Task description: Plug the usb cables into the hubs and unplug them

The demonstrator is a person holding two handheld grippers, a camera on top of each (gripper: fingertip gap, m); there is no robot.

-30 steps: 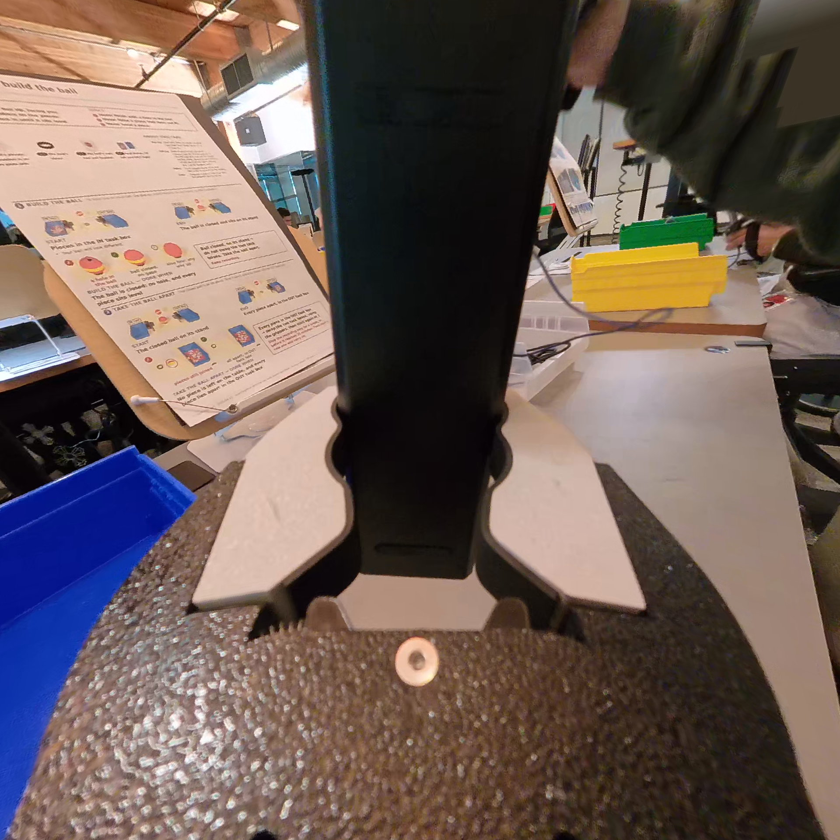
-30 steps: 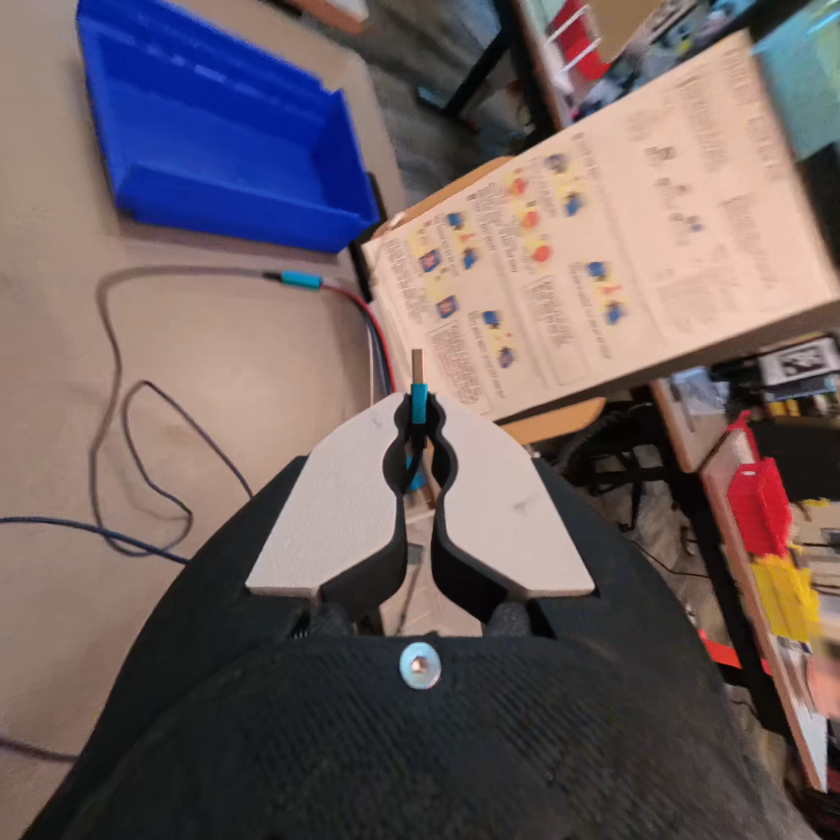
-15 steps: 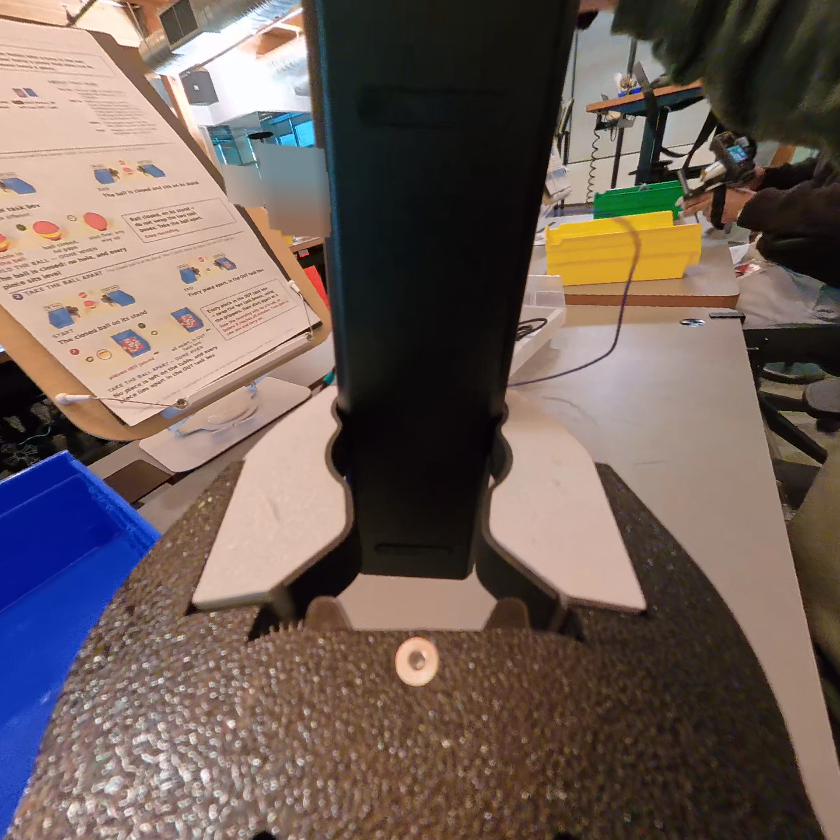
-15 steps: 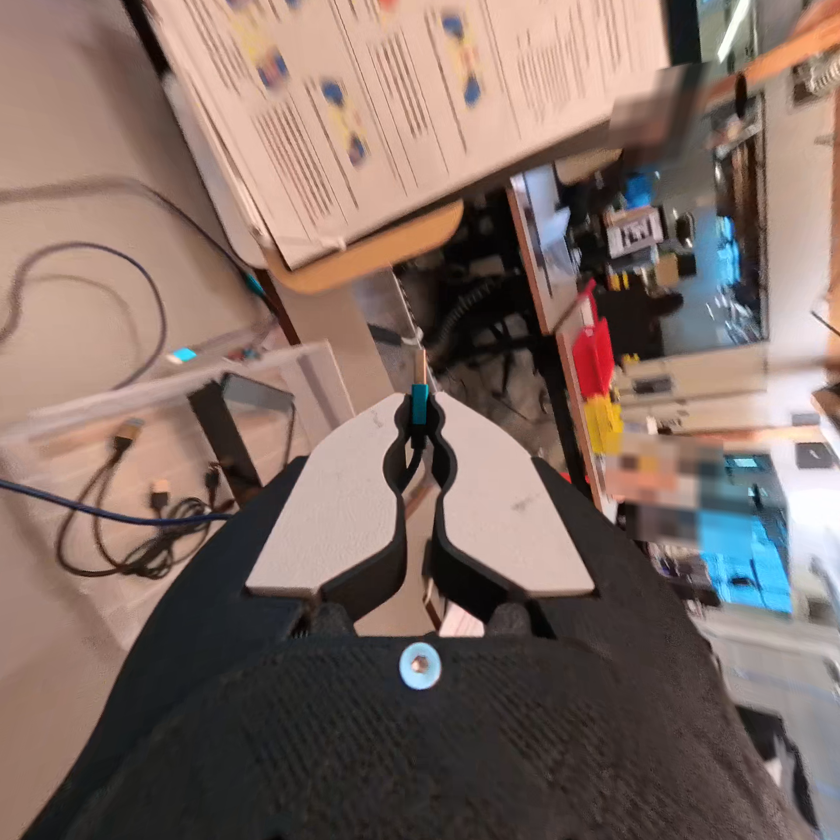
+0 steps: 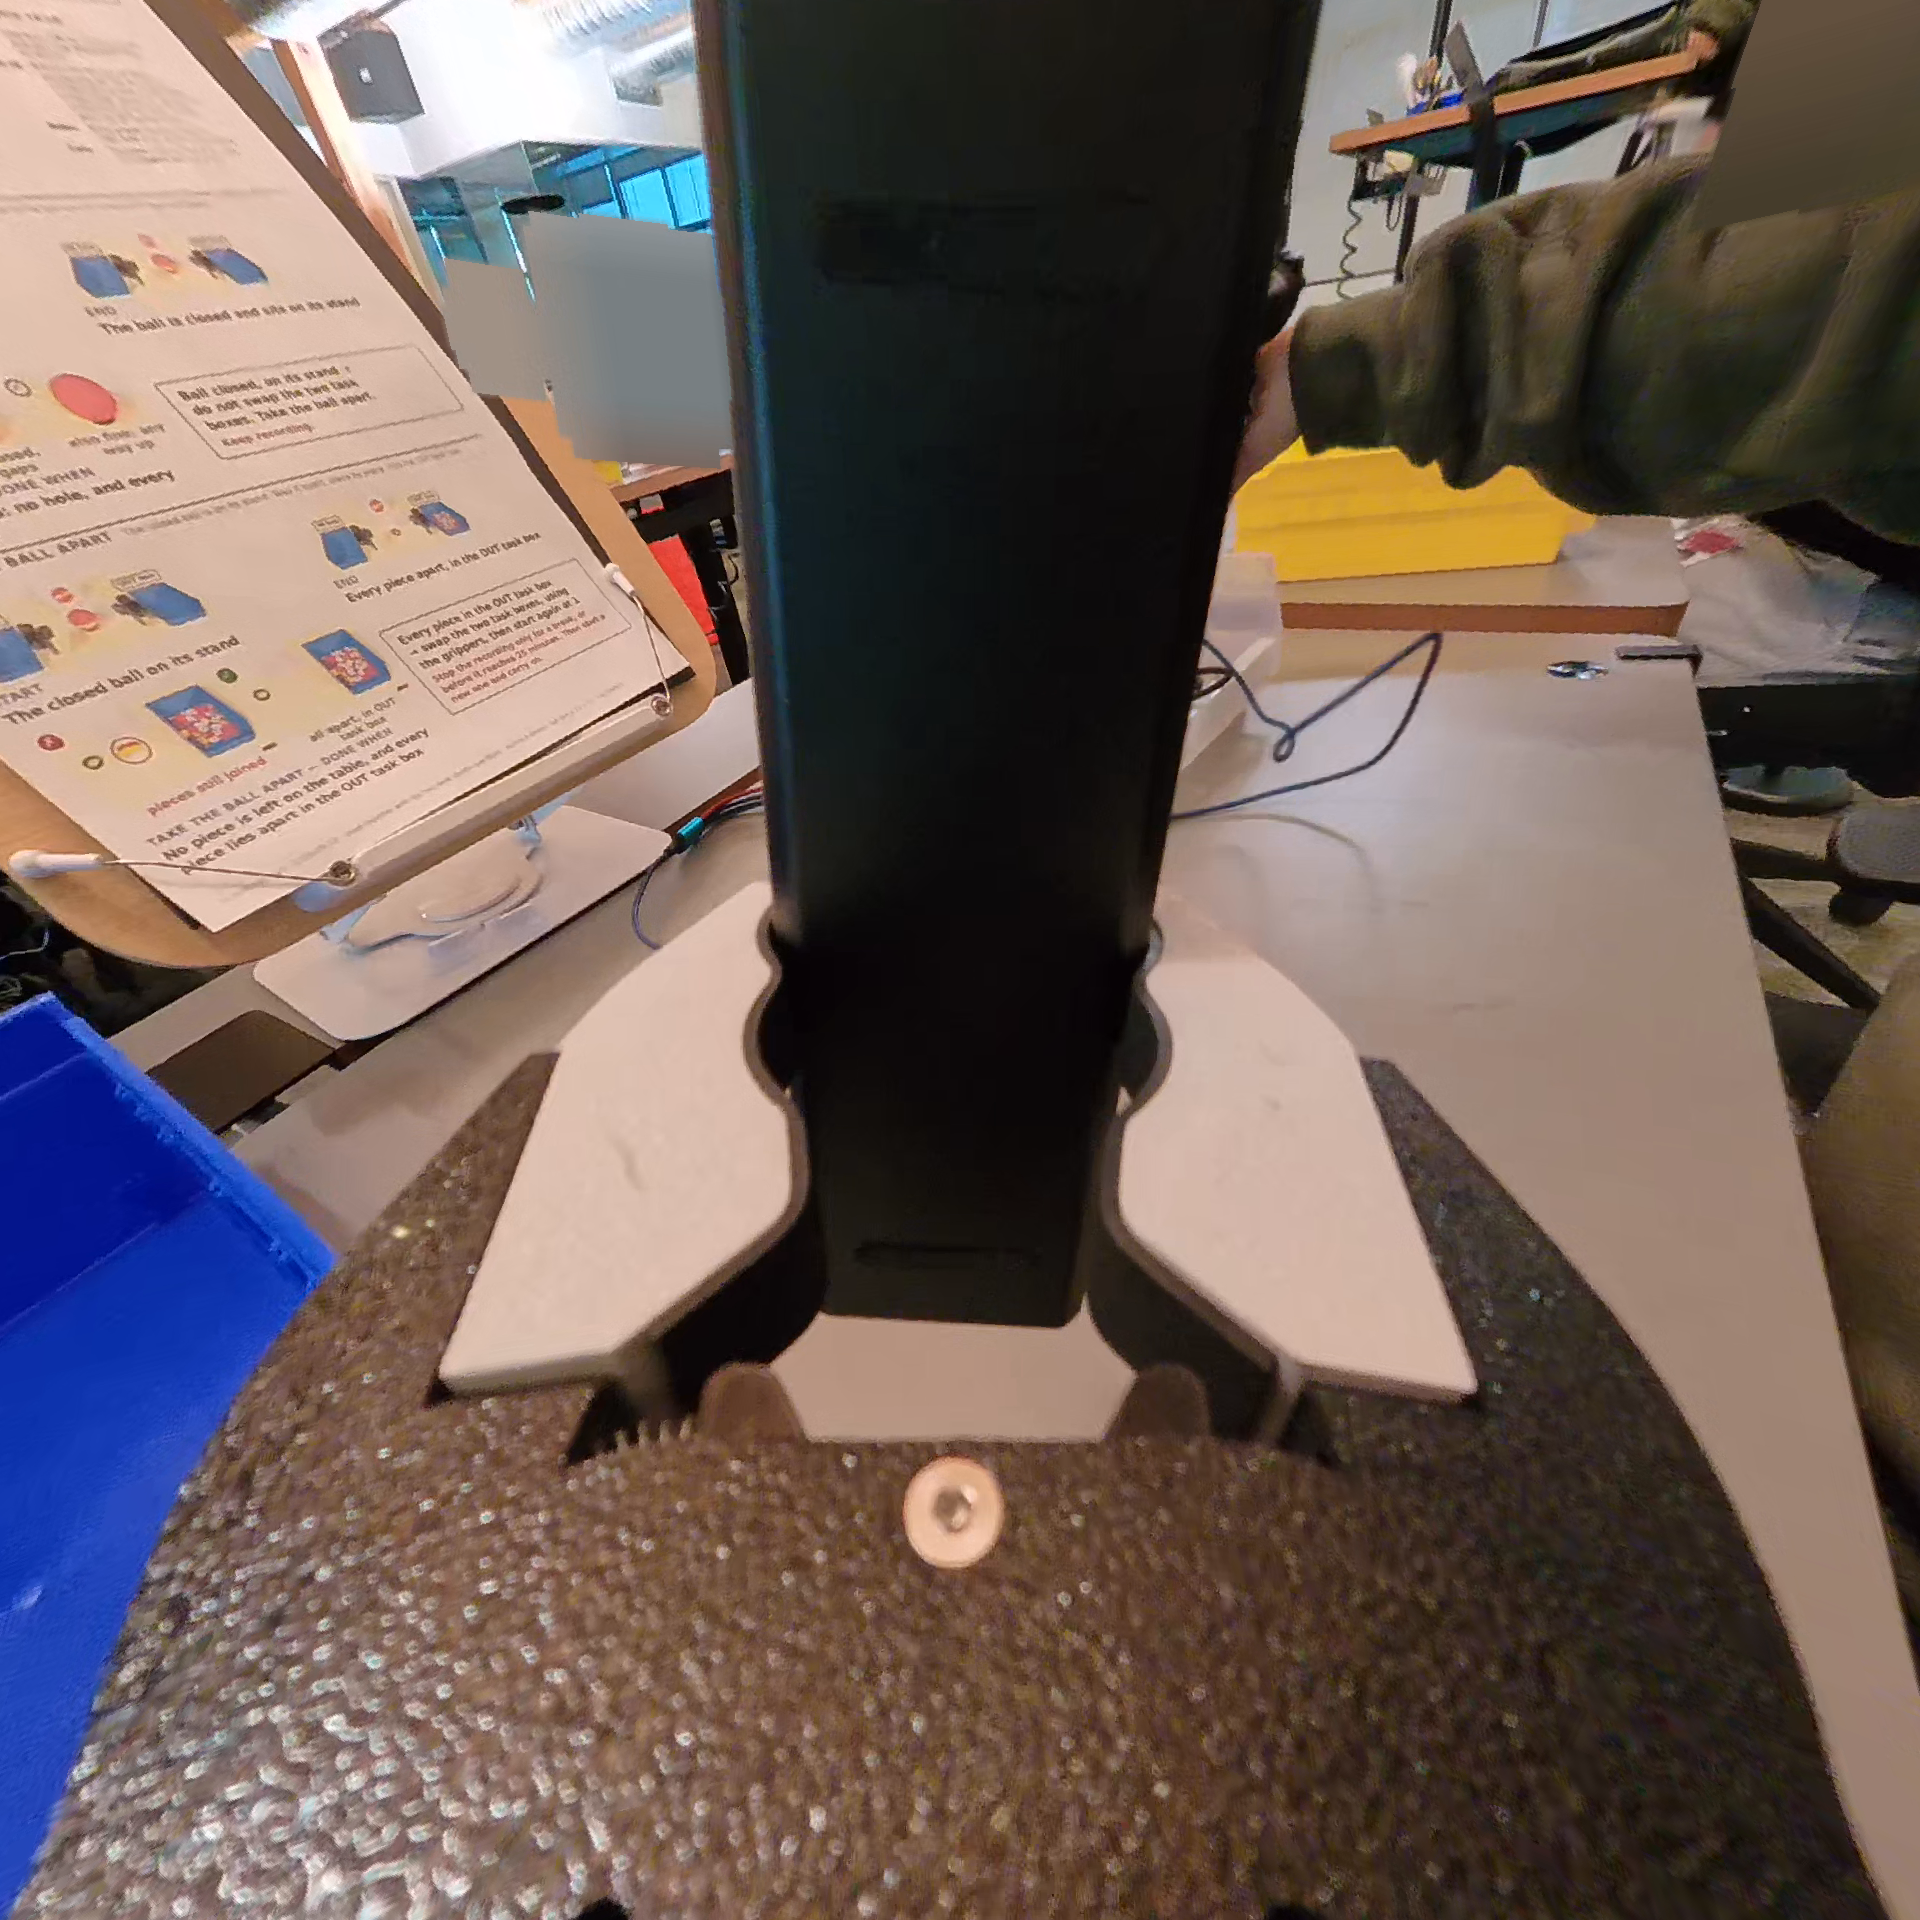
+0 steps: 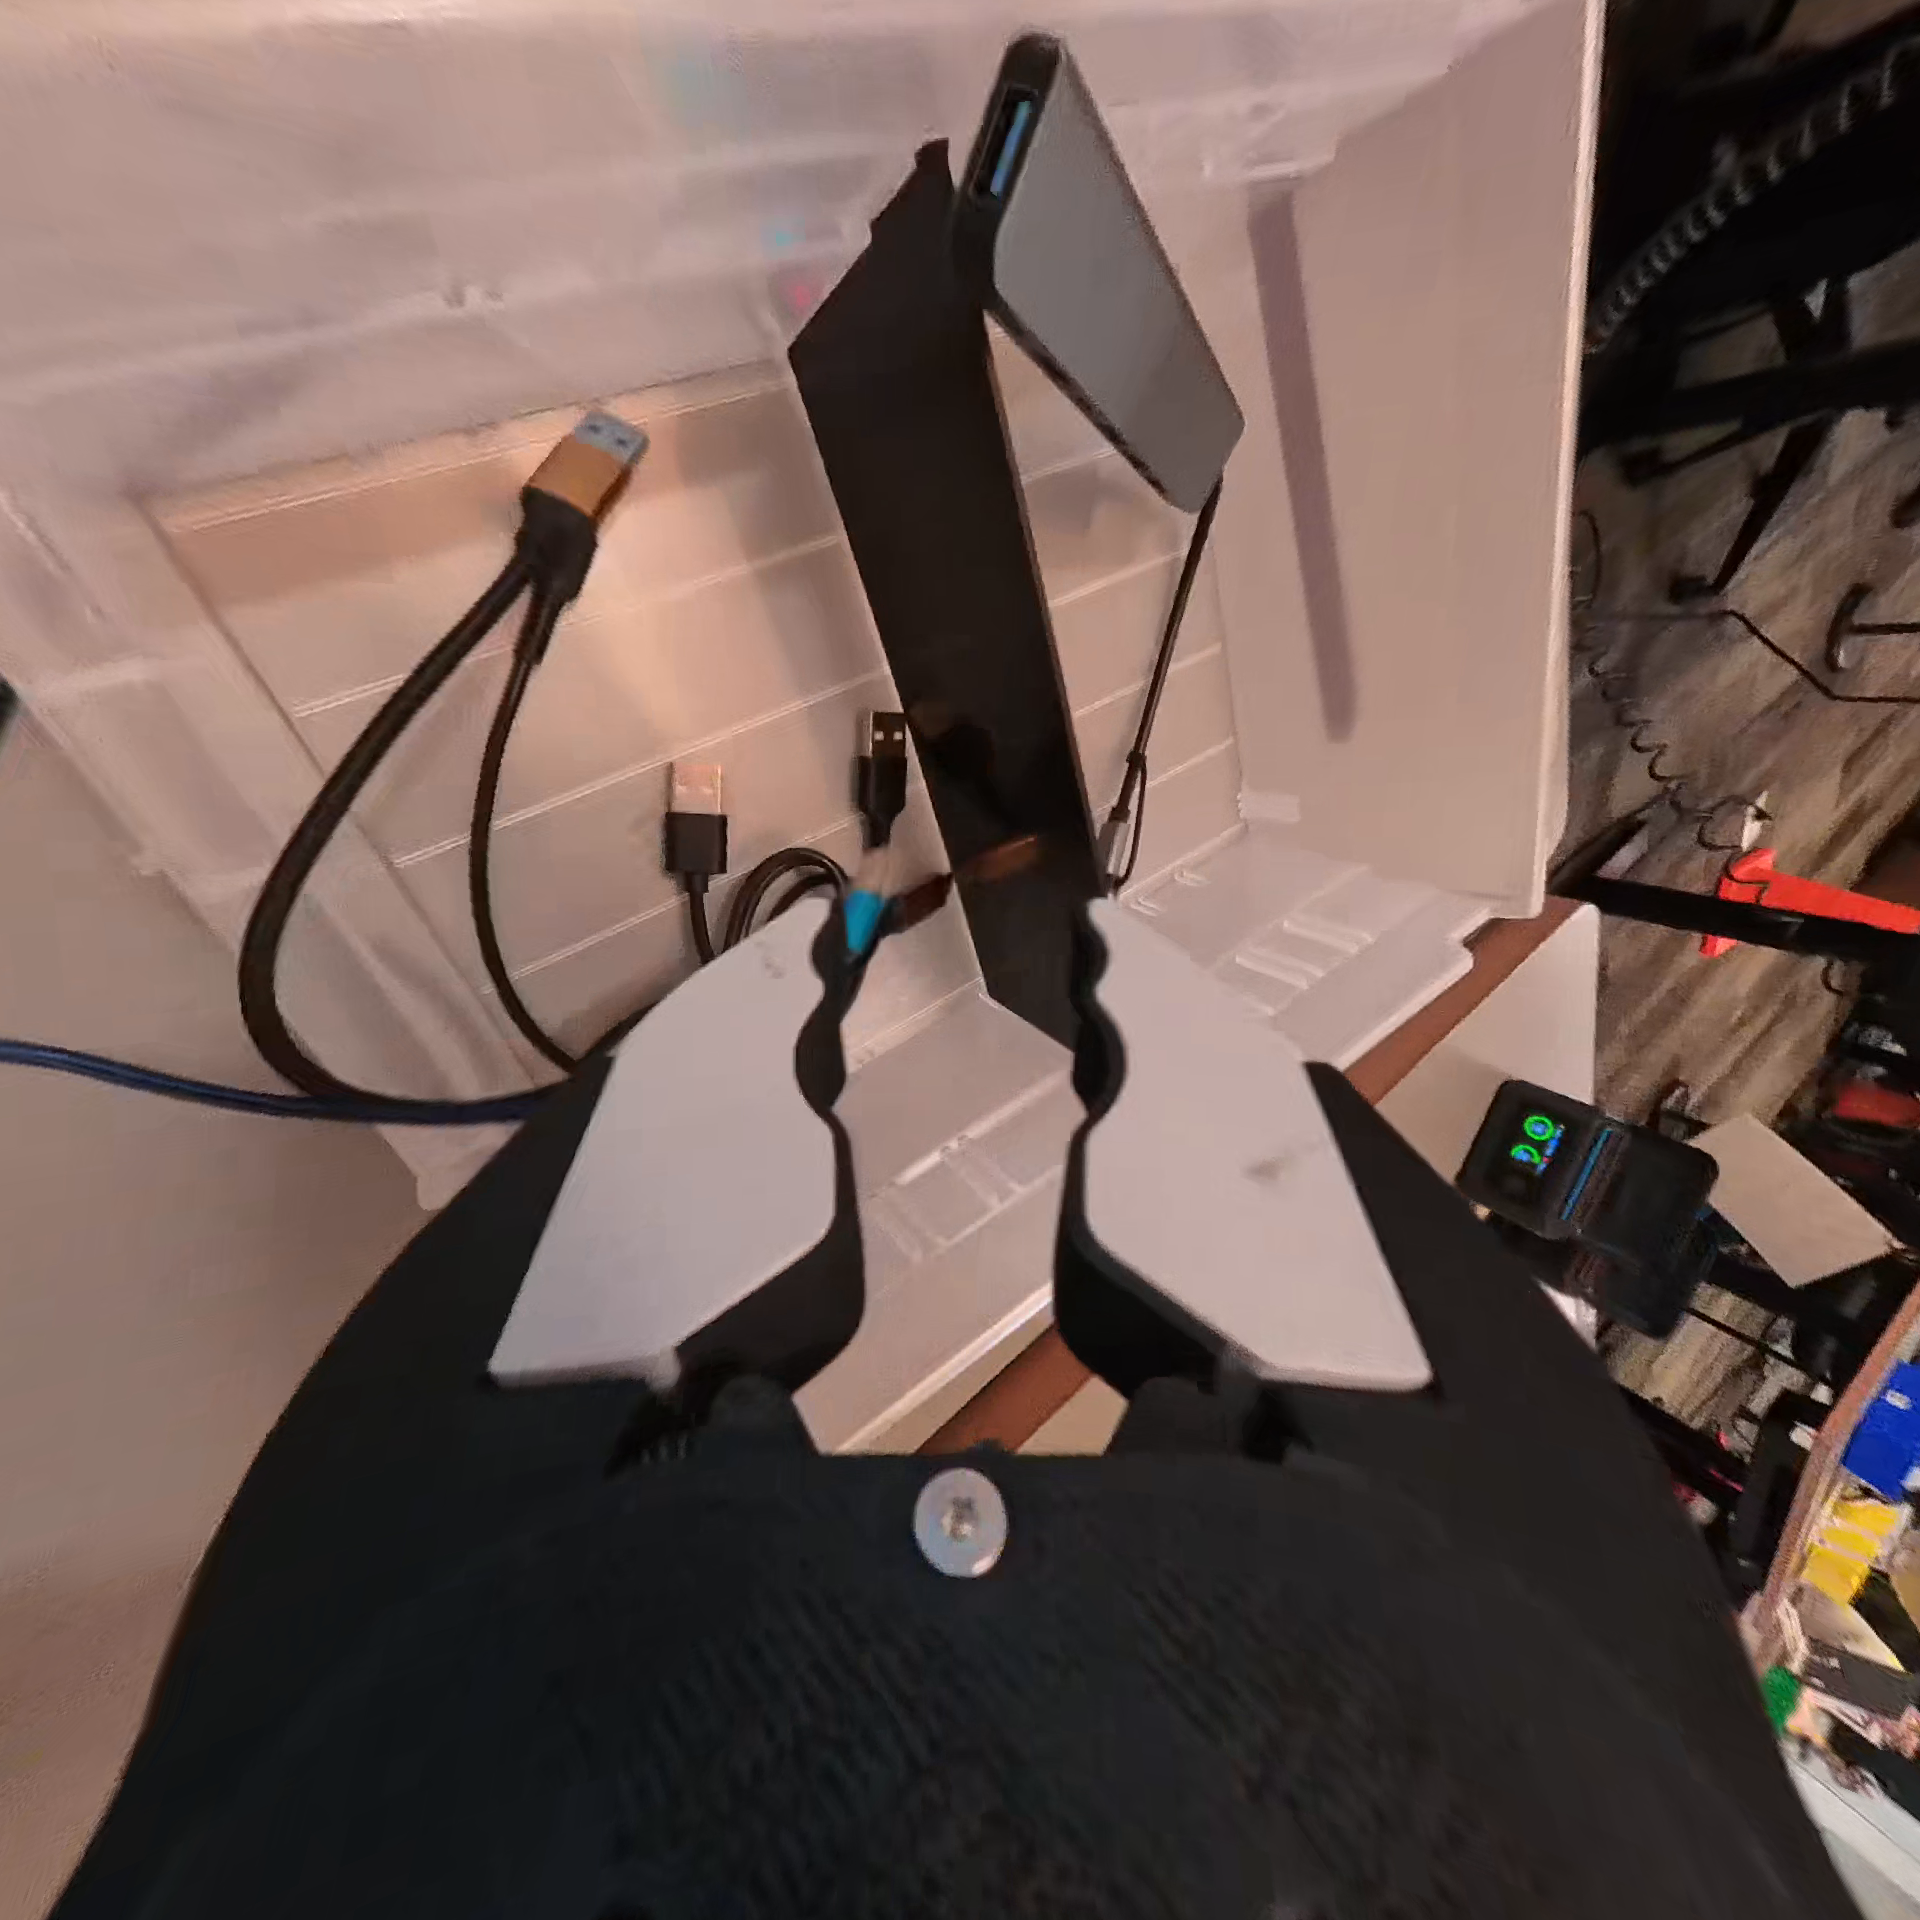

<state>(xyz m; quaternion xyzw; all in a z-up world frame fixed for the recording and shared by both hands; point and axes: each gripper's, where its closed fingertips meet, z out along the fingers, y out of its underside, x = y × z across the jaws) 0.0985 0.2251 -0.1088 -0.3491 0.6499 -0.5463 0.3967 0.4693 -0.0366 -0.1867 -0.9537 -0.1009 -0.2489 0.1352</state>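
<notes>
Left gripper (image 5: 961,966) clamped on black hub (image 5: 987,582) — right gripper (image 6: 961,914) spread wide, teal plug (image 6: 868,920) beside its left finger.

A black hub (image 5: 977,623) sits between pale grey fingers (image 5: 644,1174), beside a blue bin (image 5: 94,1247) and yellow bin (image 5: 1382,520), while a teal plug (image 6: 864,920), gold-shelled plug (image 6: 582,473), grey hub (image 6: 1101,281) and blue cable (image 6: 260,1096) show over a translucent white tray (image 6: 1351,935).

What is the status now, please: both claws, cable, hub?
Left claw shut on black hub. Right claw open; teal plug at its left fingertip, grip unclear. Grey hub ahead in clear tray; loose cables nearby.
</notes>
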